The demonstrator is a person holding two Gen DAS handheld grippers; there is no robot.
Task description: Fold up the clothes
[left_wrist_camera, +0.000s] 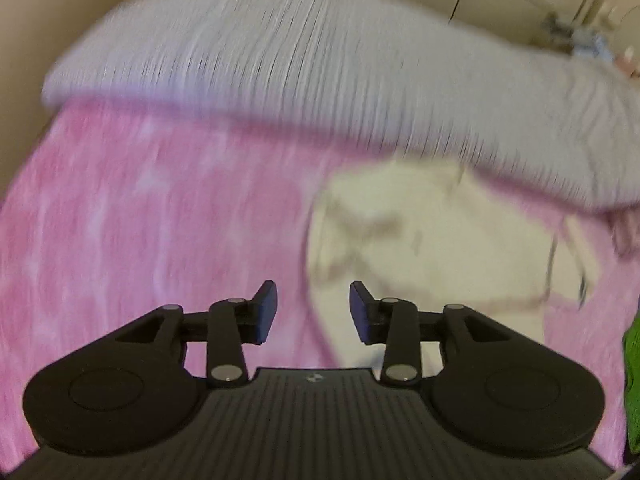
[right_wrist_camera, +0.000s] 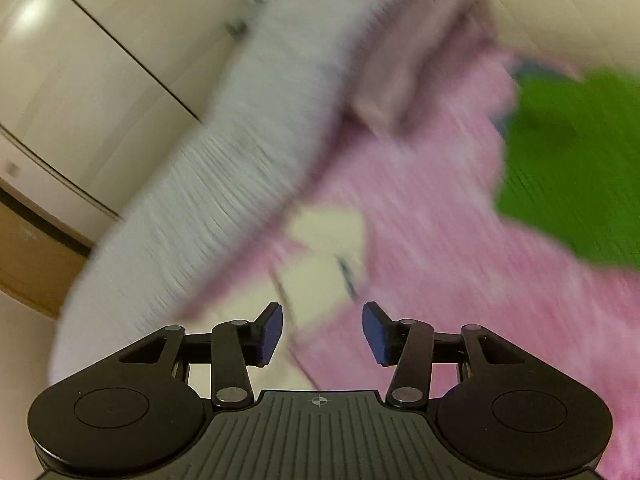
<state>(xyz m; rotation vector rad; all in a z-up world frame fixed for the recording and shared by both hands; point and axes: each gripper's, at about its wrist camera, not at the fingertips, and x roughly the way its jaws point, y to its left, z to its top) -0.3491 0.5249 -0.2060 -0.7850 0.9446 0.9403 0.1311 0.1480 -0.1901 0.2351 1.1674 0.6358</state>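
Closest to the lens, my left gripper (left_wrist_camera: 313, 312) hung with its jaws spread wide and nothing between the blue pads (left_wrist_camera: 267, 312). Same story on the right gripper (right_wrist_camera: 322, 334): wide apart, empty. Both views were smeared with blur, so detail was thin. The cream garment (left_wrist_camera: 420, 240) lay crumpled on the pink blanket (left_wrist_camera: 140, 220), centre-right of the left view, just above and right of the claw, not touching it. In the right view that cream garment (right_wrist_camera: 324, 248) sat mid-frame, straight above the open fingers. I judged the folding barely begun; it looked rumpled, no clean fold showing. A green cloth (right_wrist_camera: 568, 168) waited at the right edge, and a grey striped pillow (left_wrist_camera: 300, 60) filled the top.
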